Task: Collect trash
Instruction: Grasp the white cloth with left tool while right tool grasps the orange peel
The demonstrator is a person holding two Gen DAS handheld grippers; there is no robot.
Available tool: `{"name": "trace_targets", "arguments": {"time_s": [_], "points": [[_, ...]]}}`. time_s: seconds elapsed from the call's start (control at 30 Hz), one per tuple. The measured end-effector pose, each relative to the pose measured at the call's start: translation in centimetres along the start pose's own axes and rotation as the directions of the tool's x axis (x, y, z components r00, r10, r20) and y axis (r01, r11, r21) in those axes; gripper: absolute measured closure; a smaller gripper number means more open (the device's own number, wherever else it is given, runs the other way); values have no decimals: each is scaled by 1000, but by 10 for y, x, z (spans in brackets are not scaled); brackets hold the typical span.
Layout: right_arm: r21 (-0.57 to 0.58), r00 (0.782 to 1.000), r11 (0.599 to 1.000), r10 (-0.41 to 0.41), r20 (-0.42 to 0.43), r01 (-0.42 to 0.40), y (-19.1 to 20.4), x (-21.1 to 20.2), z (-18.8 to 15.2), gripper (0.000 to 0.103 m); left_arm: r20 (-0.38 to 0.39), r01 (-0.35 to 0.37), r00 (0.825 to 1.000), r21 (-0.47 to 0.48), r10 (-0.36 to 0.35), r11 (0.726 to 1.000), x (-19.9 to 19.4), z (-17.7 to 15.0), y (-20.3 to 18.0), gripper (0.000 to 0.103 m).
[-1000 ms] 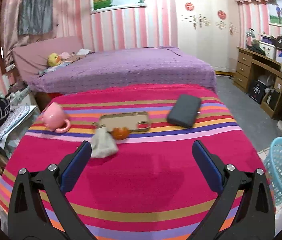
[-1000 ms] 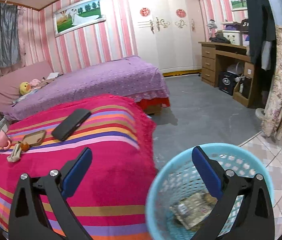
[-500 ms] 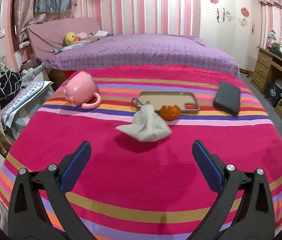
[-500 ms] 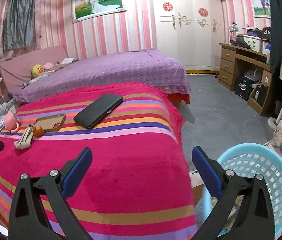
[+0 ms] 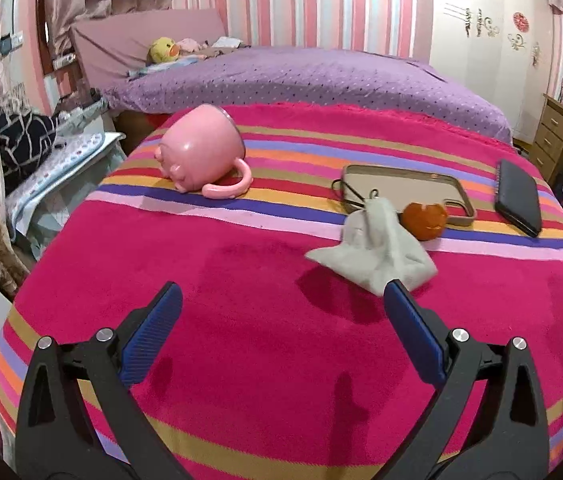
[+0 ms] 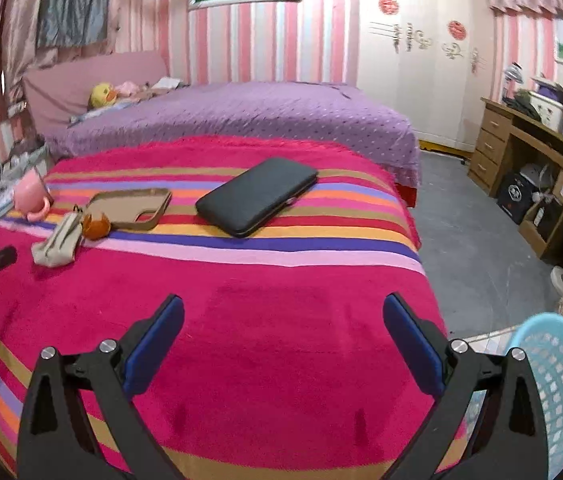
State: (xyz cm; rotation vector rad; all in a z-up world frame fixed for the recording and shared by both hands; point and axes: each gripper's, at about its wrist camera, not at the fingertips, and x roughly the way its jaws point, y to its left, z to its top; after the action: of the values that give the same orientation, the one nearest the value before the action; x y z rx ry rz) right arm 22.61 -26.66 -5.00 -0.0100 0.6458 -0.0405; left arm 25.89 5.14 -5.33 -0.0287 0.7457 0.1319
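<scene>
A crumpled grey-white tissue [image 5: 373, 250] lies on the striped pink blanket [image 5: 241, 320], with an orange peel [image 5: 425, 220] just behind it on the right. My left gripper [image 5: 281, 312] is open and empty, low over the blanket, its right finger [image 5: 413, 336] just in front of the tissue. In the right wrist view the tissue [image 6: 57, 242] and peel [image 6: 96, 226] lie far left. My right gripper [image 6: 281, 328] is open and empty over the blanket's near part. The light blue trash basket [image 6: 557, 388] stands on the floor at lower right.
A pink mug [image 5: 201, 152] lies on its side at the left. A tan phone case [image 5: 405, 190] and a black wallet [image 5: 519, 196] lie behind the trash. A purple bed [image 5: 301, 76] is beyond. A wooden desk [image 6: 529, 152] stands at the right.
My left gripper has moved forward and left toward the tissue, which now looks much larger. My right gripper has swung left, away from the basket, over the blanket.
</scene>
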Motion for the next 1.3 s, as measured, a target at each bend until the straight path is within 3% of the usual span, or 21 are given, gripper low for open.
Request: {"name": "trace_targets", "arguments": {"time_s": [0.17, 0.47, 0.53, 0.77, 0.9, 1.3], "points": [[8, 1000, 1000, 12, -4, -12, 5, 8, 1, 6, -24, 60, 998, -31, -61, 998, 14, 10, -6, 6], [7, 1000, 1000, -4, -22, 5, 7, 12, -2, 6, -62, 94, 994, 73, -89, 993, 34, 13, -47, 7], [12, 1000, 1000, -1, -22, 1, 7, 12, -2, 6, -80, 114, 991, 78, -107, 990, 39, 14, -51, 14], [22, 999, 1000, 23, -31, -22, 20, 11, -3, 6, -108, 196, 977, 119, -183, 973, 40, 11, -55, 68], [24, 997, 998, 59, -39, -58, 37, 14, -2, 6, -83, 187, 981, 124, -178, 974, 30, 11, -36, 85], [-69, 990, 988, 132, -52, -135, 116, 35, 23, 6, -22, 142, 990, 31, -141, 989, 15, 19, 51, 89]]}}
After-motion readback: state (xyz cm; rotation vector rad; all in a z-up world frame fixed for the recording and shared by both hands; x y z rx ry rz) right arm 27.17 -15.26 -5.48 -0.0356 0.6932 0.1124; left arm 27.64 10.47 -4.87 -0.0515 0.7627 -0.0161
